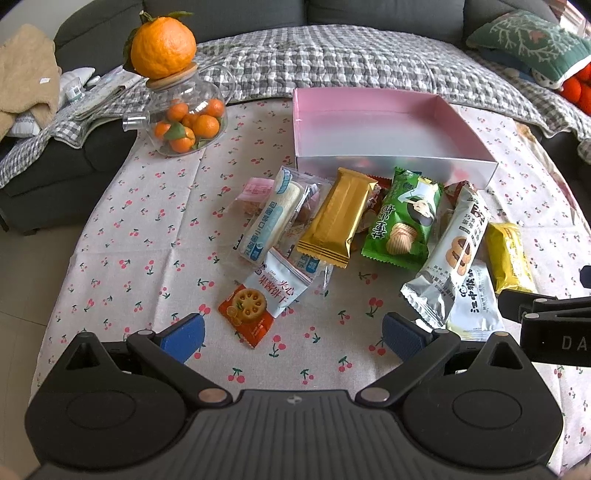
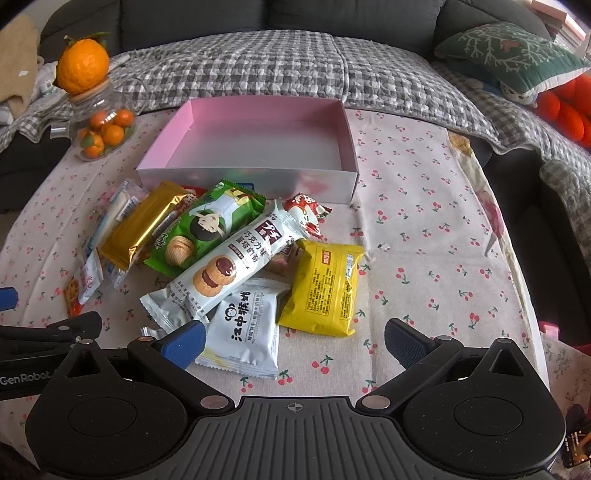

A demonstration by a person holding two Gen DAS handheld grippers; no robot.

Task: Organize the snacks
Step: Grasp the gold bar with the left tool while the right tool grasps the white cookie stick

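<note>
Cherry-print tablecloth (image 1: 155, 229) over a table before a grey sofa (image 2: 192, 22); glass teapot (image 1: 184, 118) of small oranges at the far left corner. Pink box (image 2: 258, 140) open and bare inside, snack packets heaped just in front: gold bar (image 1: 336, 218), green packet (image 1: 404, 218), silver biscuit pack (image 2: 225, 266), yellow packet (image 2: 323, 291), white packet (image 2: 247, 332). Left gripper (image 1: 293, 332) spread wide, holding nothing, near an orange-cornered biscuit packet (image 1: 255, 306). Right gripper (image 2: 293, 343) likewise wide and unloaded, left finger (image 2: 183, 343) over the white packet's edge

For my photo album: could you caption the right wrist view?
Open right gripper hovers over a pile of snack packets beside an empty pink box on a cherry-print tablecloth.
</note>
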